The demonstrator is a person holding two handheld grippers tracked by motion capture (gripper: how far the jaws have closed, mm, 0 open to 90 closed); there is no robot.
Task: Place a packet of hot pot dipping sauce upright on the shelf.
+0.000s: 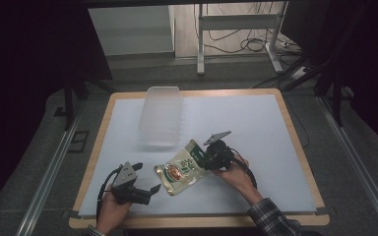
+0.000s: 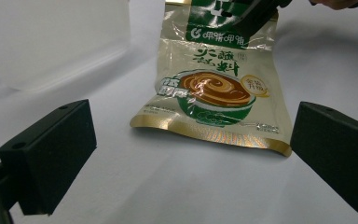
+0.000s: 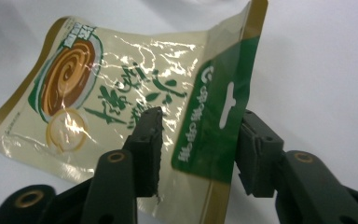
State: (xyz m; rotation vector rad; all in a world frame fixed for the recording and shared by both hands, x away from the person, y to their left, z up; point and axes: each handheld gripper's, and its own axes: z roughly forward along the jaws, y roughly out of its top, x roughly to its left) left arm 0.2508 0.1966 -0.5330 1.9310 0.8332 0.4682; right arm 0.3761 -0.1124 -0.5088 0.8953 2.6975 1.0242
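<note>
High view looks down over the table (image 1: 275,147); both tongs cameras face the packet (image 2: 214,88) closely, from opposite ends.

The left hand (image 1: 109,209) comes in at the bench's near edge, holding the left tongs (image 1: 145,189) low and level, jaws spread wide; the right hand (image 1: 237,173), in a plaid sleeve, angles toward the bench's middle; the right tongs (image 1: 200,161) stand partly closed, jaws still apart.
</note>
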